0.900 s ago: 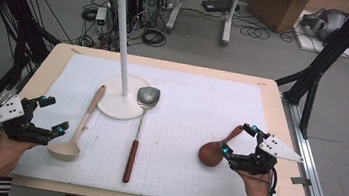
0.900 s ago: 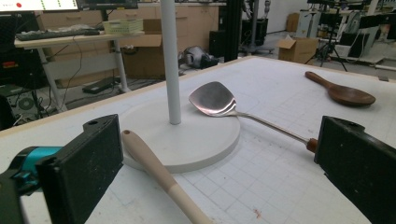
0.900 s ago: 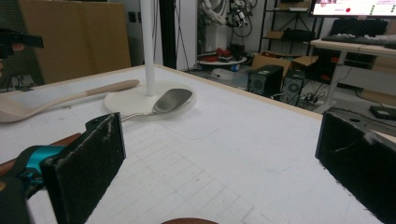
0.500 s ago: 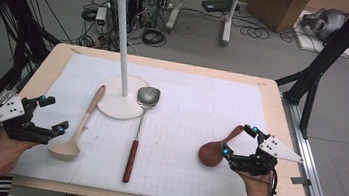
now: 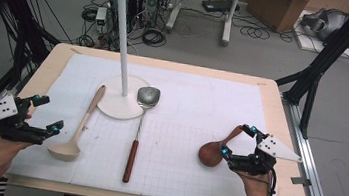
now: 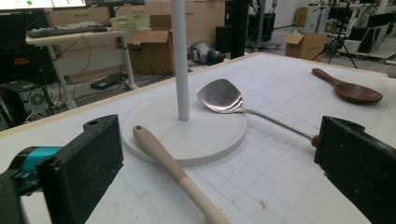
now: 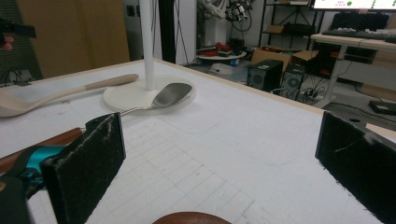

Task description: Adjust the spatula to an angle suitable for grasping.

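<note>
High view: my left gripper (image 5: 46, 112) sits at the table's left edge, jaws spread, nothing in them, pale wooden ladle (image 5: 79, 127) just beside it. My right gripper (image 5: 238, 139) is at the right, jaws spread w/ the dark wooden spoon (image 5: 215, 150) lying by them, unpinched. Metal spatula (image 5: 140, 119) lies mid-mat, blade against the white stand (image 5: 121, 71) base.

Left gripper view: jaws wide apart, ladle handle (image 6: 173, 170) running btwn them.

Right gripper view: jaws wide, dark spoon bowl (image 7: 191, 218) at bottom edge.

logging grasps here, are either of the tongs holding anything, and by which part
Nothing is held. The left tongs stand open beside the pale wooden ladle, and the right tongs stand open around the dark wooden spoon, not gripping it.
</note>
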`<state>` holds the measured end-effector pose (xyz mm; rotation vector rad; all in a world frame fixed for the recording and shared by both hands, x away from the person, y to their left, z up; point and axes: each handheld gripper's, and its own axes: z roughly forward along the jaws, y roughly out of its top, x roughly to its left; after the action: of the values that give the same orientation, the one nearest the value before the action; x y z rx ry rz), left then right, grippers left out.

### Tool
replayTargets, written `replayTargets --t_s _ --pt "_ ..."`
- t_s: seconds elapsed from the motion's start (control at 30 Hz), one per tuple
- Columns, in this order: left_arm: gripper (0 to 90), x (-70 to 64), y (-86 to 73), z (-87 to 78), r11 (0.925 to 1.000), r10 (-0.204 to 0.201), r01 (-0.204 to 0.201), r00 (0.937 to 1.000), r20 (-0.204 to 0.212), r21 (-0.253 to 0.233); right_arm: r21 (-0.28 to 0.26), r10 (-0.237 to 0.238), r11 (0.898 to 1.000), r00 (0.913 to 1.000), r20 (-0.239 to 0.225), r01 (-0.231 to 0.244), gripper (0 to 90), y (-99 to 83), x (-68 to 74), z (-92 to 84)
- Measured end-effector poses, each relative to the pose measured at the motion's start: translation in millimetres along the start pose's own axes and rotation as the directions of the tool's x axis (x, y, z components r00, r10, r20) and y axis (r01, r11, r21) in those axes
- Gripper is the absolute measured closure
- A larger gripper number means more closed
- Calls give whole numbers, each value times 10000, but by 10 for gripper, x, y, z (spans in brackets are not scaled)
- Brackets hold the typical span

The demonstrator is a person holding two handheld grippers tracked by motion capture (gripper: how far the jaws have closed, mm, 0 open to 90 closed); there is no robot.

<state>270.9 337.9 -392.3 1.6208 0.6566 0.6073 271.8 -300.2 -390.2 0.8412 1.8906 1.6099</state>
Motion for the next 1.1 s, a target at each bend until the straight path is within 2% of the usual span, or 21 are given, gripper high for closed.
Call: replayTargets --t_s 0.07,0.13,0.27,0.3,0.37,0.47,0.5,0.6,0.63,0.67,0.77,0.8,0.9,1.03,1.1 --pt "17 6 16 4 10000 -34 34 10000 85 -58 -34 -37 10000 10000 9 37 5 -2 -11 1" --pt "17 14 41 9 9999 -102 102 9999 -29 -33 -21 13 10000 10000 8 -13 5 -4 -20 -1" --pt "62 41 93 15 9998 70 -71 9999 74 170 79 9 10000 10000 16 -9 5 -7 -18 4" --pt "108 46 112 15 9998 95 -98 9999 131 196 71 9 10000 10000 -13 -9 5 -6 -17 10" --pt "128 45 160 19 9995 190 -197 9995 252 245 56 -16 10000 10000 -35 16 5 -7 -20 16" --pt "206 33 236 23 9986 433 -447 9978 497 291 125 17 9999 10000 -61 -16 5 -9 -16 19" --pt "206 27 260 29 9982 497 -517 9968 620 308 125 17 9999 10000 -61 -16 5 -9 -16 19" --pt "278 6 333 52 9956 747 -797 9925 964 497 112 -25 9999 10000 -71 25 5 -8 -11 22" --pt "347 -4 360 65 9946 806 -873 9904 1123 559 163 39 9999 9999 -95 -37 5 -8 -3 19" --pt "347 -10 375 72 9939 841 -917 9895 1177 606 163 39 9999 9999 -95 -37 5 -8 -3 19" --pt "425 -32 433 106 9913 998 -1103 9857 1360 720 155 -5 9999 9999 -134 7 5 -9 -5 28" --pt "472 -37 446 115 9907 1018 -1131 9851 1384 760 205 17 9998 9999 -161 -13 5 -10 -1 33" --pt "517 -61 495 163 9889 930 -1087 9845 1489 1012 263 6 9997 9998 -193 -1 5 -13 0 39" --pt "542 -110 569 247 9820 944 -1199 9808 1708 1457 332 -43 9994 9998 -193 49 5 -14 1 38" --pt "602 -136 599 282 9790 978 -1263 9797 1750 1599 314 -69 9995 9997 -217 76 5 -16 -5 39"
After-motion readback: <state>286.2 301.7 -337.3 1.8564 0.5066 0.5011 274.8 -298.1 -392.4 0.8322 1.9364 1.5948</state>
